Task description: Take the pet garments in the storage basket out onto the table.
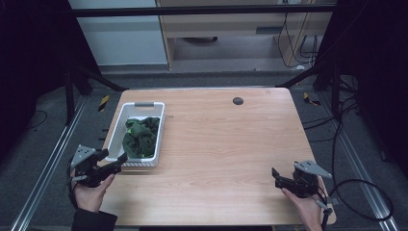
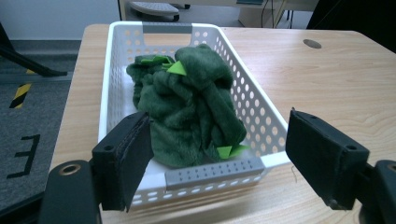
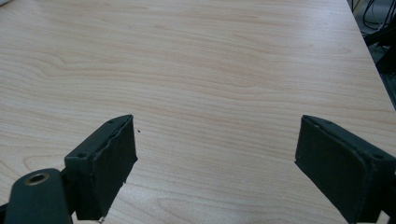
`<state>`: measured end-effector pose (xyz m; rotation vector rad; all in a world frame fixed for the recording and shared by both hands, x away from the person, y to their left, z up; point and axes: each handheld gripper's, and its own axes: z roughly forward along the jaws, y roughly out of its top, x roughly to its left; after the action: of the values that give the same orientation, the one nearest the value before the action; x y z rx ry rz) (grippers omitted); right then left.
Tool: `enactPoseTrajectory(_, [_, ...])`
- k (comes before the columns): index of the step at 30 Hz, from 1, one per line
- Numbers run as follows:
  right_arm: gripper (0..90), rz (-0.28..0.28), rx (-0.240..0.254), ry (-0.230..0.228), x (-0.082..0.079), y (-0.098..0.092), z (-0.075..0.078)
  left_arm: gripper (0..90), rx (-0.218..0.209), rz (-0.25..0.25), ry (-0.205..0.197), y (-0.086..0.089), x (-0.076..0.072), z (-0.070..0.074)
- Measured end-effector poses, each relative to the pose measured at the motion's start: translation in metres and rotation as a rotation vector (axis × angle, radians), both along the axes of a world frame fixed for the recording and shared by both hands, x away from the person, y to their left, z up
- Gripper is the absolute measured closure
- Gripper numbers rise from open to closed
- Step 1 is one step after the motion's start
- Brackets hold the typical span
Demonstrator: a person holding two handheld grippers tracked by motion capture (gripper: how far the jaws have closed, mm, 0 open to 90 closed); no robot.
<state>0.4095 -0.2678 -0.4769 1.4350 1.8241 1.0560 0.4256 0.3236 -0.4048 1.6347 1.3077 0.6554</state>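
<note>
Up close, the left gripper (image 2: 219,158) stands with its black padded jaws spread wide and empty, just short of the white perforated plastic basket (image 2: 212,173) ahead of it. Inside lies a crumpled dark green plush cloth (image 2: 191,112) (bright green tags poke out). Well apart, the right gripper (image 3: 215,163) also gapes, grasping nothing, over the pale wood-grain table (image 3: 224,70).

left tongs (image 1: 114,160) jaws spread wide, right tongs (image 1: 275,175) jaws spread wide, both held low, well apart
</note>
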Motion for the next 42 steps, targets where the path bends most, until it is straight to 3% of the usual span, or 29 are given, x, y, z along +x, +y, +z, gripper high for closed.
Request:
enactPoseTrajectory(12, [12.1, -0.002, -0.002, -0.002, 0.0, 0.0, 0.001, 21.8, 0.014, -0.008, -0.017, -0.004, 0.014, 0.015])
enactPoseTrajectory(28, [11.9, 0.011, -0.014, -0.011, -0.001, 0.001, 0.0, 20.9, 0.03, 0.01, 0.007, -0.005, 0.043, 0.026])
enactPoseTrajectory(42, [11.4, 0.021, -0.022, 0.008, 0.001, 0.002, -0.002, 20.4, 0.059, 0.014, 0.053, -0.006, 0.063, 0.031])
